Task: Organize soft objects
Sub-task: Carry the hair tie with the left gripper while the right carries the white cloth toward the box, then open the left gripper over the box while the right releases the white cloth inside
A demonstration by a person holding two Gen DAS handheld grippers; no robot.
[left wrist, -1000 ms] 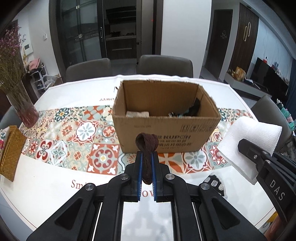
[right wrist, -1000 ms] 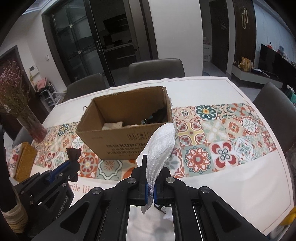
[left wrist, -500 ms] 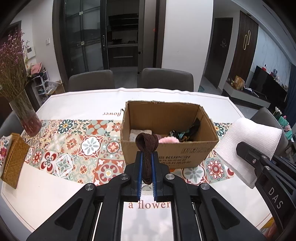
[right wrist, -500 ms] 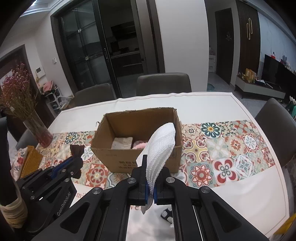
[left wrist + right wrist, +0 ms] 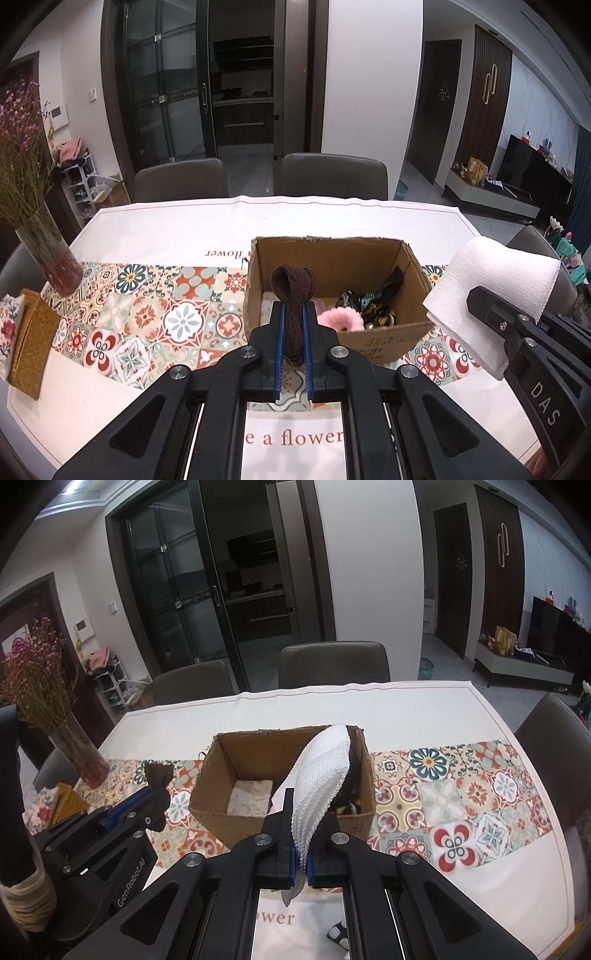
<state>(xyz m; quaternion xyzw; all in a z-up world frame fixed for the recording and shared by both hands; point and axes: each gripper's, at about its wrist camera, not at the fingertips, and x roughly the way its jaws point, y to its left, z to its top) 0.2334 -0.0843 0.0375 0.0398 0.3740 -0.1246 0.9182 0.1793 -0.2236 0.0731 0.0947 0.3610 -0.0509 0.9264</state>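
Observation:
My left gripper [image 5: 293, 314] is shut on a dark brown fabric band [image 5: 293, 286] whose loop sticks up above the blue pads. My right gripper [image 5: 303, 805] is shut on a folded white cloth [image 5: 325, 764] that arches up over the fingers. Both hang above the table, short of an open cardboard box [image 5: 384, 341] [image 5: 210, 812]. Inside the box lie a pink fluffy item [image 5: 340, 319], a dark patterned bundle [image 5: 373, 302] and a pale folded cloth [image 5: 251, 797]. In the left wrist view the right gripper [image 5: 480, 295] carries the white cloth [image 5: 495, 269] at the right; in the right wrist view the left gripper [image 5: 157, 794] is at the left.
A glass vase of dried pink flowers [image 5: 48, 258] stands at the table's left, with a woven mat [image 5: 31, 343] near it. The tiled runner [image 5: 480, 797] crosses the white tablecloth. Grey chairs [image 5: 332, 177] line the far side. A small black-and-white item [image 5: 338, 932] lies under my right gripper.
Both grippers have risen and pulled back from the box, so it looks smaller and lower and more of its inside shows. Each grip is unchanged.

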